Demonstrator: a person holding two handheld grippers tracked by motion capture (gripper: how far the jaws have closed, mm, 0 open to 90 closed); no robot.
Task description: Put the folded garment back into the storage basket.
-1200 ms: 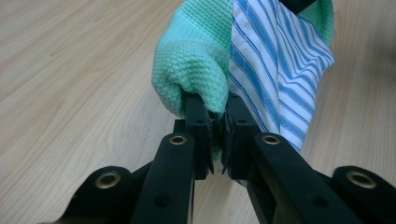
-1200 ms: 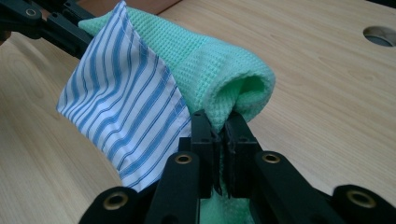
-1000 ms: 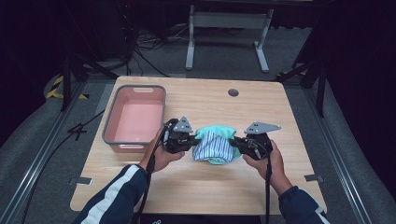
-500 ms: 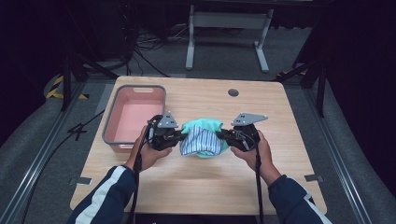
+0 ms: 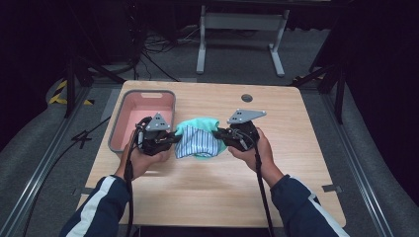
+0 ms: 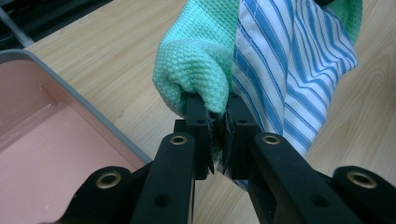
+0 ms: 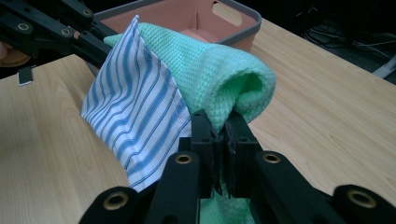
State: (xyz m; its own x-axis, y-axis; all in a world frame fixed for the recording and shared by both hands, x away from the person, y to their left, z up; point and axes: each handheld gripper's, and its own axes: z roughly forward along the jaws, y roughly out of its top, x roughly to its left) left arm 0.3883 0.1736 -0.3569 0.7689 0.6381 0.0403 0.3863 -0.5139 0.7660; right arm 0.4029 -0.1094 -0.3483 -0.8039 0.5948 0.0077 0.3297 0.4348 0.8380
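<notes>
Green waffle cloth (image 5: 200, 129) with blue-striped cloth (image 5: 195, 144) — no readable label.

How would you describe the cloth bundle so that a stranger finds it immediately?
On the wooden table, look just right of the pink tray. The cloth bundle hangs between the left tool and the right tool. It alone is soft: mint-green waffle fabric with a blue-and-white striped piece.

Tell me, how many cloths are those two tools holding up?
2. A green waffle cloth and a blue-striped cloth hang bunched together between the left tool and right tool, just right of the pink bin. More could be hidden in the folds.
</notes>
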